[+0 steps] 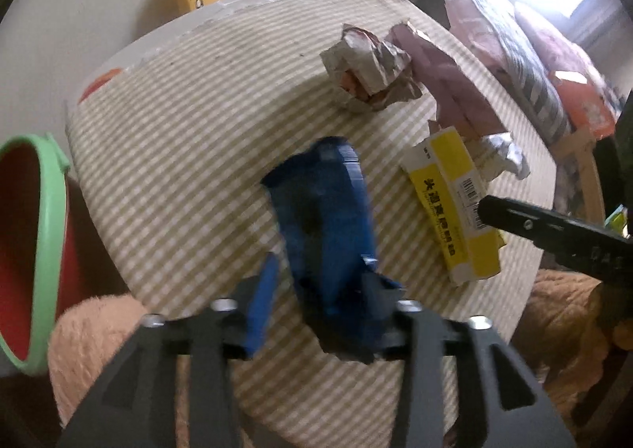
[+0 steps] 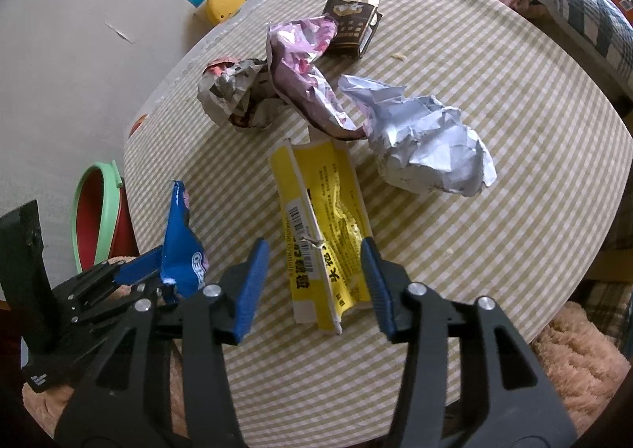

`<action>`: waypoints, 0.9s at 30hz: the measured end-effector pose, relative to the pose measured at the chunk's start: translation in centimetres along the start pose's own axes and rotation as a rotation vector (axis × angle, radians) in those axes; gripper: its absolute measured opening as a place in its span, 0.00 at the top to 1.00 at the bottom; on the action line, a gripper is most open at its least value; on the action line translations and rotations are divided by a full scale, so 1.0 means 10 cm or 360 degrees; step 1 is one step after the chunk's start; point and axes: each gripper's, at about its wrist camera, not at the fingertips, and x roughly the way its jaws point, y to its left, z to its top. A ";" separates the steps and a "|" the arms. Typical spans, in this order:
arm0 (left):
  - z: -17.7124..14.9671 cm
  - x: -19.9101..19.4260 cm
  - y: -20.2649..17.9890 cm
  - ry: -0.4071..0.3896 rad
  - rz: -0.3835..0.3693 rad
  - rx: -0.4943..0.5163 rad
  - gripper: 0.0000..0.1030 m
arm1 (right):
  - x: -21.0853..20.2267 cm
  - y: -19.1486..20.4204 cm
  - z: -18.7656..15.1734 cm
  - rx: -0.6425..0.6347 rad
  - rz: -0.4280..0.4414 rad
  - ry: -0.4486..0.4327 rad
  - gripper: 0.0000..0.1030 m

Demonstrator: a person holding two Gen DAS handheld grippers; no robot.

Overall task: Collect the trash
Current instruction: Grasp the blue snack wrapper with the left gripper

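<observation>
**A:** Start with the big things. How much of the trash is still on the striped table [image 2: 494,64]?

**B:** Most of it, by the look of things. Taking the yellow carton [image 2: 324,234] as the landmark: the crumpled white paper [image 2: 427,139] lies just beyond it to the right, the pink foil wrapper [image 2: 304,72] beyond it toward the far edge, the grey crumpled wrapper [image 2: 237,95] beyond it to the left, and the small brown box [image 2: 352,28] farthest off, past the pink wrapper.

**A:** And the bin?

**B:** The red bin with the green rim [image 2: 99,210] stands off the table's edge, well to the left of the carton. I can't see inside it, so I can't say what has already gone in.

**A:** What are the tools doing?

**B:** The right gripper [image 2: 314,285] straddles the near end of the carton with its jaws parted, blue pads either side and not pressing it, so the carton is not yet grasped. The left gripper [image 1: 320,301], left of the carton, has the blue wrapper [image 1: 324,210] between its pads; one pad stands clear of it, so whether it truly grips I cannot tell.

**A:** So, progress?

**B:** Early, I'd judge: five pieces on the table, one wrapper at the left tool.
</observation>
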 end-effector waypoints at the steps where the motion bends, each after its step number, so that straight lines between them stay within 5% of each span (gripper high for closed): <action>1: -0.01 -0.03 0.03 -0.0006 -0.0023 -0.0022 0.56 | 0.01 0.00 0.00 0.0000 0.0000 0.0001 0.54; 11: 0.00 -0.12 -0.03 -0.0064 -0.0090 -0.0080 0.44 | 0.00 0.00 0.01 0.0021 0.0067 -0.0025 0.54; 15: -0.01 -0.12 -0.17 -0.0079 0.0014 0.0065 0.44 | -0.06 0.05 0.03 0.0027 0.0249 -0.0065 0.54; 22: -0.06 -0.19 -0.47 -0.0139 0.0092 0.0325 0.44 | 0.00 0.18 0.04 0.0001 0.0349 -0.0043 0.54; 27: -0.07 -0.17 -0.47 -0.0120 0.0119 0.0337 0.44 | -0.05 0.21 0.05 0.0015 0.0474 -0.0068 0.50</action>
